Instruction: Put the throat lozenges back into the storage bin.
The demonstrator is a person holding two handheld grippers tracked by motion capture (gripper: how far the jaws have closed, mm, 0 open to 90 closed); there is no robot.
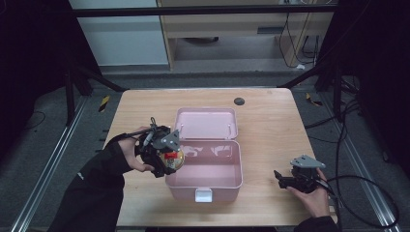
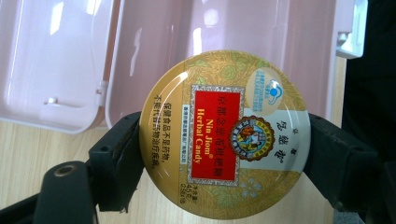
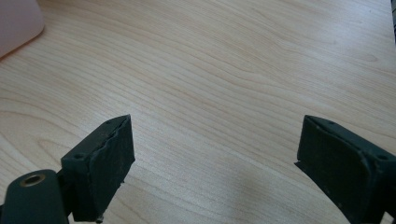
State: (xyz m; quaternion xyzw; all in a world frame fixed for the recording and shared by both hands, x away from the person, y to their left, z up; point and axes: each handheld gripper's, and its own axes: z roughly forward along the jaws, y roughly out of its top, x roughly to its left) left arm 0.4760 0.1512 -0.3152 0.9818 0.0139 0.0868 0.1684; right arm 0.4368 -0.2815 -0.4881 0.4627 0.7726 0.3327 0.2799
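Observation:
A round gold candy tin (image 2: 224, 133) with a red label sits clamped between the two black jaws of my left gripper (image 1: 167, 157), which is shut on its rim. In the high view the candy tin (image 1: 174, 159) hangs at the left wall of an open pink box (image 1: 205, 171), whose lid (image 1: 207, 123) lies flat behind it. The left gripper view looks past the tin into the pink box (image 2: 261, 42). My right gripper (image 1: 280, 178) rests low at the table's right front, open, with bare wood between its fingers (image 3: 105, 163).
The wooden table (image 1: 270, 125) carries a small dark round disc (image 1: 239, 101) near its far edge. A white latch (image 1: 203, 195) sticks out of the box's front wall. Cables trail off the right side onto the floor.

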